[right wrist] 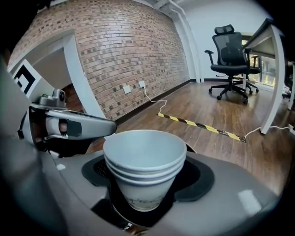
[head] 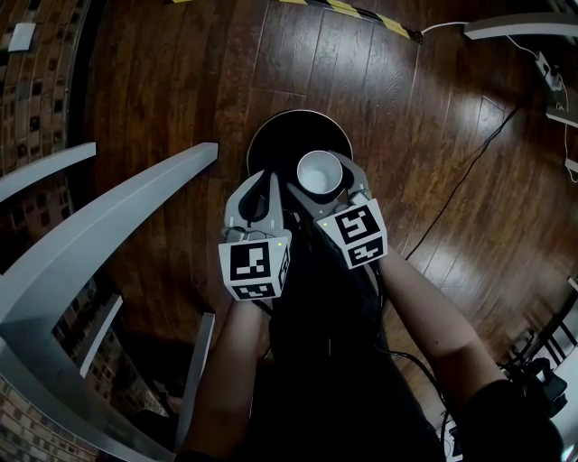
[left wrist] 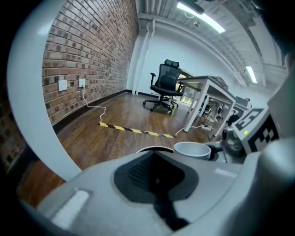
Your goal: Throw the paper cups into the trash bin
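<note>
A stack of nested white paper cups (head: 321, 173) stands upright between the jaws of my right gripper (head: 327, 182), which is shut on it. The cups hang right over the round black trash bin (head: 271, 135) on the wood floor. In the right gripper view the cups (right wrist: 144, 161) fill the space between the dark pads (right wrist: 198, 177). My left gripper (head: 262, 185) sits just left of the cups, jaws together with nothing in them. From the left gripper view (left wrist: 156, 173) the cup rim (left wrist: 192, 150) and the bin's rim (left wrist: 154, 149) show ahead.
A white desk frame (head: 99, 226) runs along the left. A black cable (head: 461, 180) crosses the floor at right, and yellow-black tape (head: 361, 13) lies beyond the bin. An office chair (left wrist: 165, 85) and desks (left wrist: 207, 92) stand farther off by the brick wall (left wrist: 92, 50).
</note>
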The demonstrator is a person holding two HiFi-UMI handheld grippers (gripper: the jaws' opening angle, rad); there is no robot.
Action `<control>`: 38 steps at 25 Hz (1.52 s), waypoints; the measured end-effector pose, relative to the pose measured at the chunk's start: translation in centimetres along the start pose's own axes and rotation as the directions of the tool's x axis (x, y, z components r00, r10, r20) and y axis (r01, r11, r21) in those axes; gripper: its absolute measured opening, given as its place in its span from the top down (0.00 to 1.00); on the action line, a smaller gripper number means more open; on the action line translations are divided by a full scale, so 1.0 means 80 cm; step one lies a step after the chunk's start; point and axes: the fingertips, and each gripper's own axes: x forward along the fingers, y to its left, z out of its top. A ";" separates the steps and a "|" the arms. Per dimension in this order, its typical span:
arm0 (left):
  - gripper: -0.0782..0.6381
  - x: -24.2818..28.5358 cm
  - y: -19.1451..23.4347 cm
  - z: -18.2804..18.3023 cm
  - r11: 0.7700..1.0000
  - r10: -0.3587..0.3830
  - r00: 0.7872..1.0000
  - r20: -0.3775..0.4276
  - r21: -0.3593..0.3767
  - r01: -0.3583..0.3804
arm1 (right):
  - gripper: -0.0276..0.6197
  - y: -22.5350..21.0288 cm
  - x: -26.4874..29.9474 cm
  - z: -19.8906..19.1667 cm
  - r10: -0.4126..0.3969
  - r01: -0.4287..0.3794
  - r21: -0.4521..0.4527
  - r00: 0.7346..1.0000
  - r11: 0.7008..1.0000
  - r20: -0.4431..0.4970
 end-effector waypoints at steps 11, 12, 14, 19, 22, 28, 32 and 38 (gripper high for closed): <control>0.88 -0.001 0.004 -0.006 1.000 -0.002 1.000 -0.004 -0.003 0.002 | 0.32 0.014 0.013 -0.016 0.040 -0.040 0.014 0.998 0.999 -0.038; 0.88 -0.001 0.005 -0.006 1.000 -0.001 1.000 -0.004 -0.004 0.001 | 0.32 0.014 0.013 -0.015 0.041 -0.040 0.013 0.998 0.999 -0.039; 0.88 -0.002 0.007 -0.005 1.000 0.002 1.000 -0.005 -0.007 -0.002 | 0.32 0.015 0.015 -0.014 0.043 -0.042 0.009 0.998 0.999 -0.041; 0.88 -0.005 0.015 0.003 1.000 0.021 1.000 -0.001 -0.011 -0.021 | 0.33 0.015 0.012 -0.002 0.041 -0.041 0.019 0.999 0.999 -0.027; 0.88 -0.011 0.018 0.012 0.999 0.031 1.000 0.004 -0.018 -0.031 | 0.33 0.011 -0.003 0.021 0.026 -0.026 0.034 1.000 0.999 0.013; 0.88 -0.041 0.002 0.095 0.999 0.018 0.994 0.109 -0.028 -0.015 | 0.35 0.001 -0.075 0.130 -0.021 0.009 0.064 0.982 0.998 0.188; 0.88 -0.077 -0.024 0.194 1.000 0.005 0.973 0.231 -0.025 0.001 | 0.38 0.002 -0.139 0.228 -0.038 0.012 0.082 0.949 0.997 0.313; 0.88 -0.161 -0.062 0.332 1.000 -0.022 0.930 0.367 -0.012 0.029 | 0.43 0.029 -0.243 0.369 -0.068 0.034 0.079 0.878 0.996 0.474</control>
